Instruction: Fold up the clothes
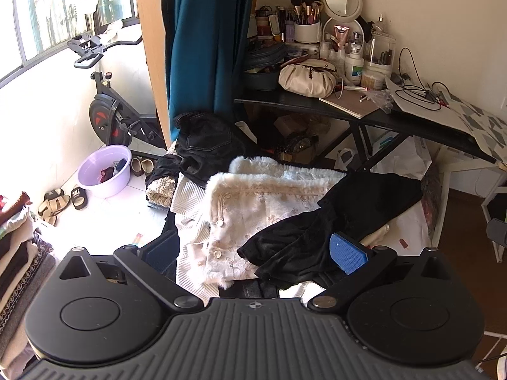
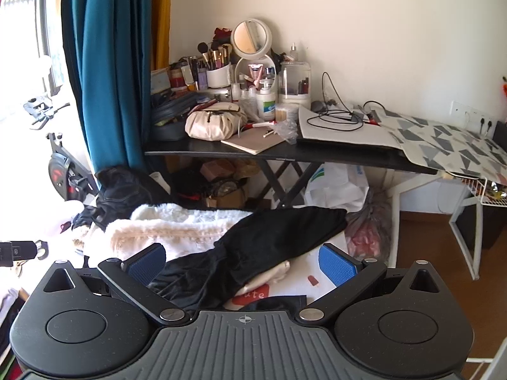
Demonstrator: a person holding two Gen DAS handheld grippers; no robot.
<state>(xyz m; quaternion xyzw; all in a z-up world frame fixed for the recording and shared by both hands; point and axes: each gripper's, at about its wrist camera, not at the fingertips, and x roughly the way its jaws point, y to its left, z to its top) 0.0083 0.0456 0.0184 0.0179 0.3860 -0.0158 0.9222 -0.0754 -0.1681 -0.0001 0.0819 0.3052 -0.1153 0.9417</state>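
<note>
**Both jaws open over the pile; snag and double-pick risks**

Near field. The left gripper [image 1: 253, 253] is hovering with its jaws spread wide and holding nothing; its blue pad [image 1: 348, 252] is showing at lower right of the left wrist view, just beside the rumpled hem of the black garment [image 1: 332, 221]. Whether the pad is touching the cloth, I cannot tell. The right gripper [image 2: 242, 266] is likewise standing open and empty, with the same black garment [image 2: 269, 240] lying between its two pads at lower centre of the right wrist view.

Middle field. The black garment is lying diagonally across the cream fur-trimmed jacket [image 1: 253, 199], overlapping it. A dark denim piece [image 1: 206, 145] is sitting bunched behind, toward centre left of the left wrist view.

Far field. The table [image 2: 317, 155], crowded with cosmetics, a round mirror [image 2: 251, 38] and loose cables [image 2: 336, 117], is standing in the upper half of the right wrist view.

Risks, as judgement only:
- The black cloth is dark and creased, so layers are reading poorly. A pinch at the hem is likely taking two plies, or the jacket's fur edge beneath, and dragging both garments together.
- The two grippers are aiming at the same bunched end. Closing there gives no spread, and the garment is likely twisting rather than opening flat.
- The jacket's buttons could be catching the velvety fabric during a slide.
- A high lift toward the far side is risking the table edge and its cables.
</note>
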